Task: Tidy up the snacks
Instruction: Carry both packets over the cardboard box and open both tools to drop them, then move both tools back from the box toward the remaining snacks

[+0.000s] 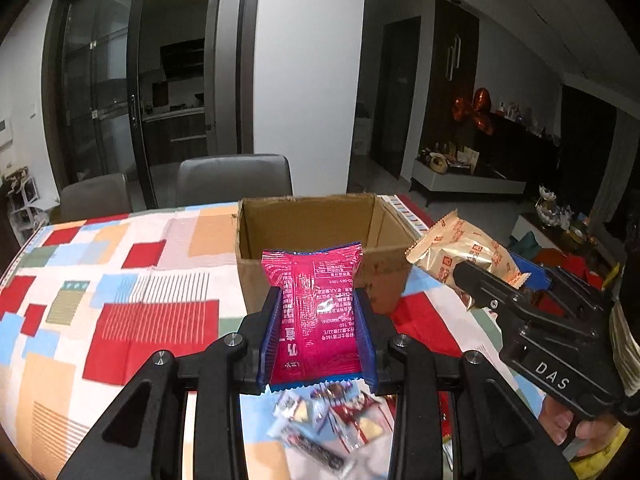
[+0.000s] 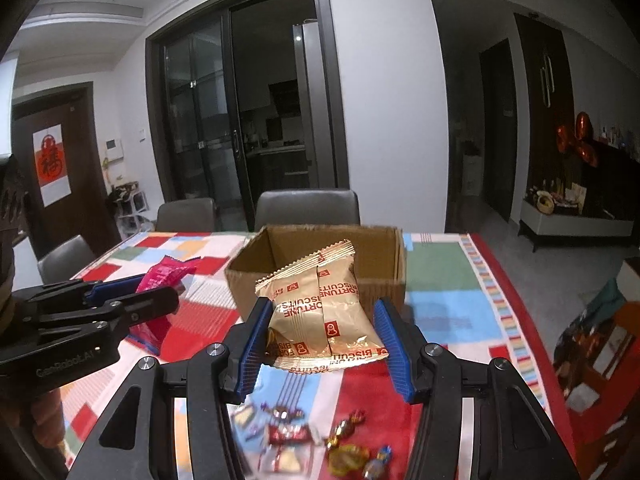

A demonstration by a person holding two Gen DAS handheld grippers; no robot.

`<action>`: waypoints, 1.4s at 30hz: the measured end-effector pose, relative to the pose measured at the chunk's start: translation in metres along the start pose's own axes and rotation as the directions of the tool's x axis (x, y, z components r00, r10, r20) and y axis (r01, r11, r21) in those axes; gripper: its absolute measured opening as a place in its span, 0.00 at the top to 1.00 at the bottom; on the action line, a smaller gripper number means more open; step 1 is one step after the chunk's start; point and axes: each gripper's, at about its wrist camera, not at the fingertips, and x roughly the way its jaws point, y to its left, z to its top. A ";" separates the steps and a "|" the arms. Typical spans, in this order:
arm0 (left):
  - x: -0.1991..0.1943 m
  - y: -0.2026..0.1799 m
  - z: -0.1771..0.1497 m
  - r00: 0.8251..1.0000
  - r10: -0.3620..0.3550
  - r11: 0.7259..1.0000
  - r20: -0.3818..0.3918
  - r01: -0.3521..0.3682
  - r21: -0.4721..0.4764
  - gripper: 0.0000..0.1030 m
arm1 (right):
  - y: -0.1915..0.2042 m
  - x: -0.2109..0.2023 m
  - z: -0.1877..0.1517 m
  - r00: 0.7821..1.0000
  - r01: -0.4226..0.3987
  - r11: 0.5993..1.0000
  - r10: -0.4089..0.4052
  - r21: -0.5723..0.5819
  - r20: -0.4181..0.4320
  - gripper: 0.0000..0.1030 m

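Above tablecloth (image 1: 120,280), tools (image 1: 318,328) (image 2: 326,332) clamp packets (image 1: 316,308) (image 2: 324,312).

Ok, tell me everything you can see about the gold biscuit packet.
The gold biscuit packet is a shiny foil pillow pouch with crimped, zigzag ends and red print reading FORTUNE BISCUITS. It looks puffy and sealed. The right tongs hold it by its sides between blue ribbed pads, lifted off the patchwork tablecloth, its far end near the open cardboard box.
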 end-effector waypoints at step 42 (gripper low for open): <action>0.073 0.022 0.047 0.996 0.089 0.996 -0.017 -0.089 0.027 0.33 | -0.019 0.077 0.041 0.992 0.054 0.998 -0.051 0.023 -0.112 0.37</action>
